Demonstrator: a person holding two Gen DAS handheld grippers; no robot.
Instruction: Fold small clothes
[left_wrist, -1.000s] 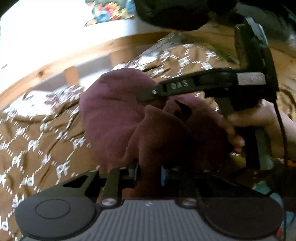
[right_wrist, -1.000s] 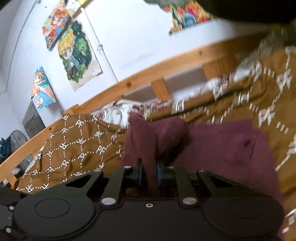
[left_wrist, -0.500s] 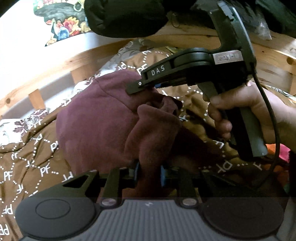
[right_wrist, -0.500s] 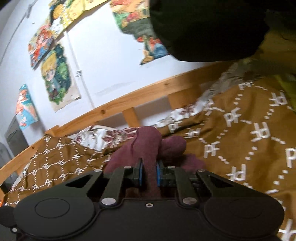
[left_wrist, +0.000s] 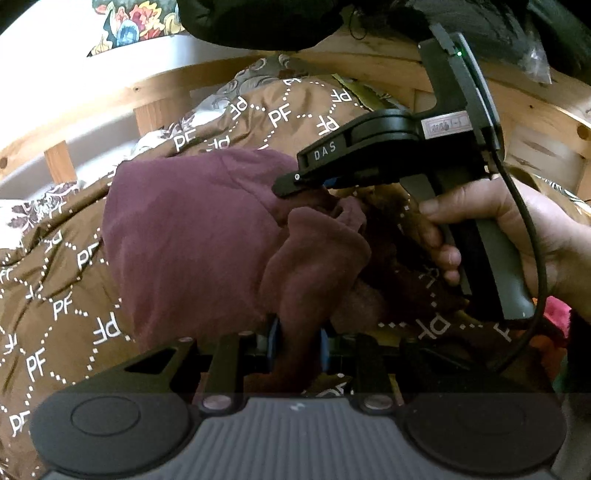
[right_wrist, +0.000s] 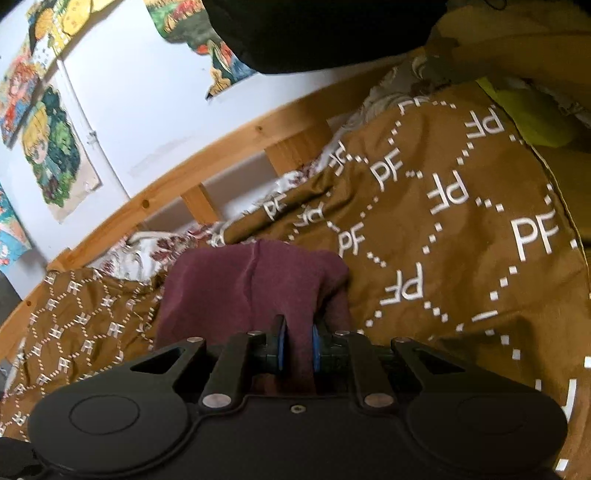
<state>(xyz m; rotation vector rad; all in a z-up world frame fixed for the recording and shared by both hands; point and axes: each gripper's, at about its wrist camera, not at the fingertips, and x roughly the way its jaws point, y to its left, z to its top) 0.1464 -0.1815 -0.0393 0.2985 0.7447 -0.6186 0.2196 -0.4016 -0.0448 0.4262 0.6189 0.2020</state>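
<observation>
A small maroon garment lies bunched on a brown bedspread printed with white "PF" letters. My left gripper is shut on a fold of the maroon cloth near the bottom of the left wrist view. In the same view the right gripper comes in from the right, held by a hand, its tip pinching another part of the cloth. The right wrist view shows my right gripper shut on the maroon garment, which hangs over the bedspread.
A wooden bed rail runs behind the bedspread, with a white wall and colourful posters beyond. A dark bag or cloth hangs at the top. A floral sheet peeks out at the bedspread's far edge.
Both grippers have carried the maroon cloth across the bed, to the right against the wall. The right gripper now sits further right in the left wrist view, and the garment looks more folded over.
</observation>
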